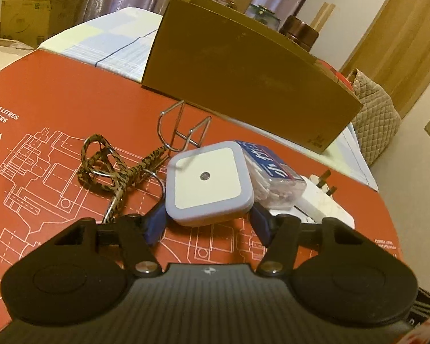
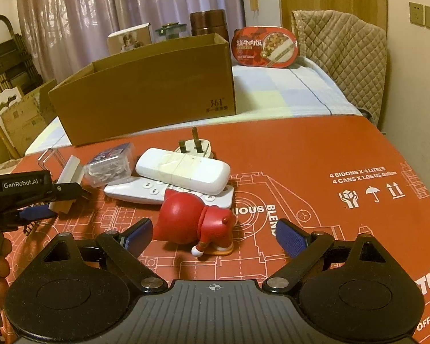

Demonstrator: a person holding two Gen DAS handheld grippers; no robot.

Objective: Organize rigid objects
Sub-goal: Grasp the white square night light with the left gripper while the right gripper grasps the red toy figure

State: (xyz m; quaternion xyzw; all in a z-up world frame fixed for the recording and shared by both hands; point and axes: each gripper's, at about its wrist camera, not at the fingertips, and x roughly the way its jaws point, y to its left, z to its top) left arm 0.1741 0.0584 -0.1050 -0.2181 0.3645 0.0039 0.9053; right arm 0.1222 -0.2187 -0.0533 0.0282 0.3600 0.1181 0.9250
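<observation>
My left gripper point(image 1: 207, 219) is shut on a square white and lavender night light point(image 1: 207, 182), held a little above the red board point(image 1: 57, 109); it shows from the side in the right wrist view point(image 2: 68, 177). The open cardboard box point(image 1: 243, 77) stands behind it. My right gripper point(image 2: 213, 236) is open, its fingers either side of a red figurine point(image 2: 196, 220) lying on the board point(image 2: 329, 149). Beyond the figurine lie a white remote point(image 2: 146, 192), a white oblong device point(image 2: 183, 169) and a white plug point(image 2: 196, 147).
A clear box of swabs point(image 1: 275, 177) point(image 2: 110, 166), a wire stand point(image 1: 180, 132) and a leopard-print cord point(image 1: 109, 169) lie on the board. A food tub point(image 2: 265, 47), jars and a quilted chair point(image 2: 341, 57) stand behind the box point(image 2: 146, 89).
</observation>
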